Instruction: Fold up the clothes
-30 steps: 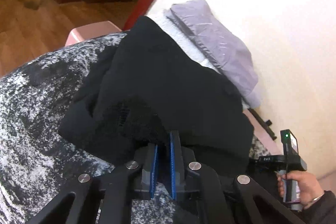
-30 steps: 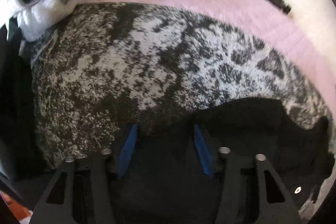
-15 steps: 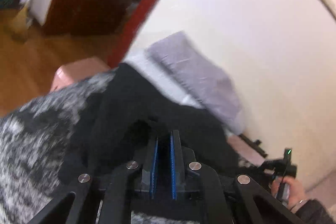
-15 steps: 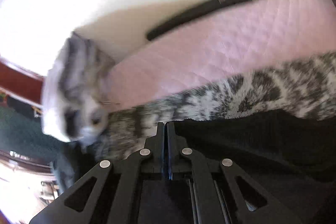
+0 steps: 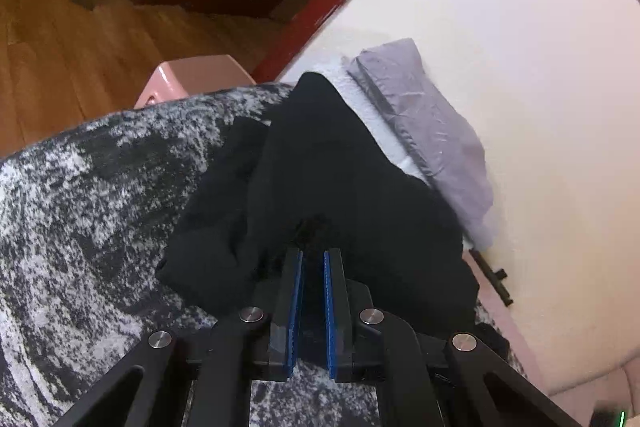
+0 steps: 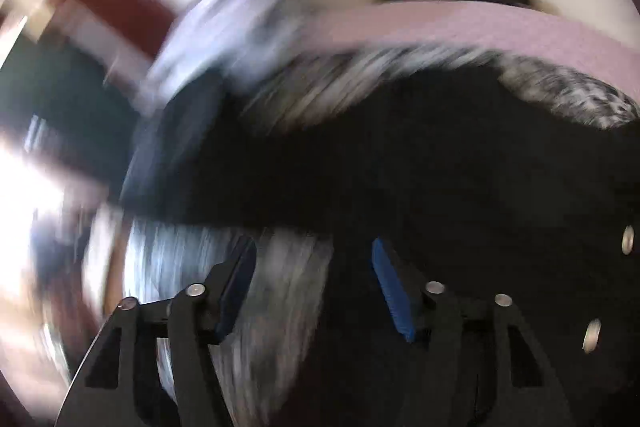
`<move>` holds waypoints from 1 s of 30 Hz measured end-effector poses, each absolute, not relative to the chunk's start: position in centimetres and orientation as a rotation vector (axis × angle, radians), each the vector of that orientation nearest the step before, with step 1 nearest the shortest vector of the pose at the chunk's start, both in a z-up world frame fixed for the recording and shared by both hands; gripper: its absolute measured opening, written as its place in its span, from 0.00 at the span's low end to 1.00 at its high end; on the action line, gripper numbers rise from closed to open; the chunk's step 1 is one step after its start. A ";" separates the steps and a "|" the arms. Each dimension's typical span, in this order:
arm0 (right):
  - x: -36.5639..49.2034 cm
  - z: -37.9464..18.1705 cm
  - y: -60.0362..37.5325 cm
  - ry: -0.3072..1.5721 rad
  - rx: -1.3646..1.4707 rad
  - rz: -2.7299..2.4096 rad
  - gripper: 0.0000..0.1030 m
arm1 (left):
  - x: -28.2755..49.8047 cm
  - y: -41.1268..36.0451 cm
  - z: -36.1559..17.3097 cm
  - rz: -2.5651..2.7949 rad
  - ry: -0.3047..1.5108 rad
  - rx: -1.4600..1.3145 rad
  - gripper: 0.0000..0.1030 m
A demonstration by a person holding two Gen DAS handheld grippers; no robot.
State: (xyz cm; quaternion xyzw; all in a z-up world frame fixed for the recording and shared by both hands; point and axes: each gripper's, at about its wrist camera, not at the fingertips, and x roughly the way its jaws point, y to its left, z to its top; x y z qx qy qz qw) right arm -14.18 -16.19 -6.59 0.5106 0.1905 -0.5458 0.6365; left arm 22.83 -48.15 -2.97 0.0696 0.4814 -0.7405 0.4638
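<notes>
A black garment [image 5: 344, 187] lies bunched on a grey-and-white mottled blanket [image 5: 92, 211]. In the left wrist view my left gripper [image 5: 313, 255] sits at the garment's near edge; its jaws are almost closed with a narrow gap, and a tuft of black fabric sits just beyond the tips. In the right wrist view, which is badly motion-blurred, my right gripper [image 6: 314, 259] is open and empty, above the blanket [image 6: 280, 287], with the black garment [image 6: 460, 167] ahead and to the right.
A folded grey cloth [image 5: 432, 123] on a white fleecy item lies against the cream wall beyond the garment. A pink stool [image 5: 188, 79] stands by the bed on the wood floor. A pink quilted sheet [image 6: 500, 27] runs along the wall.
My right gripper has opened from shut and swung quickly across the bed. My left gripper has lowered back toward the garment, its jaws still nearly closed.
</notes>
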 end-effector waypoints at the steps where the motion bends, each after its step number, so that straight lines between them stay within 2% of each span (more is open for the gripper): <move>1: -11.5 -7.0 -13.7 0.514 1.122 -1.211 0.67 | 22.8 -48.1 -3.2 -1.821 1.196 0.176 0.03; 5: -3.7 -9.5 -5.5 0.773 0.928 -1.275 0.68 | 22.3 -47.5 -4.0 -1.821 1.240 0.195 0.03; 11: 4.5 -10.2 4.0 0.981 0.442 -1.510 0.68 | 21.8 -46.5 -4.6 -1.840 1.248 0.253 0.03; 15: 9.5 -13.1 3.0 1.053 0.205 -1.594 0.68 | 22.1 -46.4 -4.8 -1.832 1.270 0.234 0.03; 17: 10.8 -15.3 1.5 1.138 0.128 -1.632 0.65 | 22.5 -46.2 -5.1 -1.825 1.302 0.215 0.06; 18: 10.8 -16.3 0.6 1.163 0.099 -1.654 0.49 | 22.6 -46.1 -5.3 -1.823 1.317 0.210 0.08; 19: 10.6 -16.4 0.4 1.160 0.109 -1.645 0.00 | 22.8 -45.8 -5.5 -1.823 1.332 0.208 0.09; 20: 10.3 -16.1 0.6 1.146 0.145 -1.616 0.04 | 23.0 -45.6 -5.7 -1.822 1.346 0.206 0.09; 23: 9.3 -15.3 1.2 1.105 0.250 -1.525 0.04 | 24.2 -44.9 -6.5 -1.816 1.387 0.197 0.13; 25: 8.6 -14.7 1.7 1.076 0.317 -1.464 0.04 | 24.5 -44.8 -6.9 -1.818 1.411 0.196 0.19; 27: 7.9 -14.5 2.0 1.055 0.375 -1.414 0.05 | 24.5 -44.8 -7.2 -1.832 1.432 0.188 0.19; 28: 7.4 -15.0 1.9 1.052 0.402 -1.400 0.10 | 24.4 -44.8 -7.3 -1.842 1.442 0.179 0.19; 29: 7.0 -15.1 1.9 1.038 0.425 -1.393 0.10 | 24.4 -44.9 -7.3 -1.856 1.459 0.155 0.19; 30: 6.8 -14.8 1.9 1.018 0.441 -1.393 0.11 | 24.4 -44.9 -7.4 -1.870 1.476 0.129 0.24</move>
